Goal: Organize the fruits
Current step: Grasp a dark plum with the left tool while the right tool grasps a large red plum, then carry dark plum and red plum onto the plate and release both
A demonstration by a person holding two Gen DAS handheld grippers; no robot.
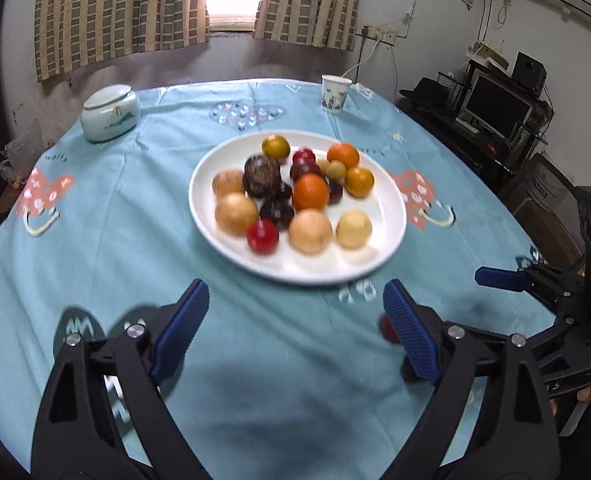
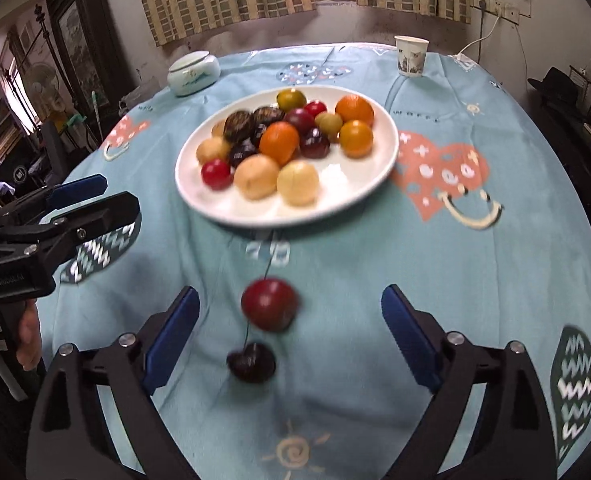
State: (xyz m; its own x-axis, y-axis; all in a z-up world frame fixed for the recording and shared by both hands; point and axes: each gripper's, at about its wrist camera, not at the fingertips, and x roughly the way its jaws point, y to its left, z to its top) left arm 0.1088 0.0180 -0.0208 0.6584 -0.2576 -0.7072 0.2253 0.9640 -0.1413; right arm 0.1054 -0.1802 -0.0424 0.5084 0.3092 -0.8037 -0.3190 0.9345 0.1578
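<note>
A white plate (image 1: 379,248) holds several fruits: oranges (image 1: 310,191), pale yellow fruits, red cherries and dark plums. It also shows in the right wrist view (image 2: 347,196). On the tablecloth in front of the plate lie a red cherry (image 2: 269,305) and a dark cherry (image 2: 251,362), each with a stem. My right gripper (image 2: 289,336) is open, with both cherries between its fingers. My left gripper (image 1: 295,320) is open and empty, in front of the plate. The red cherry (image 1: 387,326) peeks out behind its right finger.
The round table has a light blue cloth (image 1: 135,208). A lidded ceramic jar (image 1: 110,113) stands at the back left, a paper cup (image 1: 335,94) at the back right. Shelves with a monitor (image 1: 495,108) stand to the right of the table.
</note>
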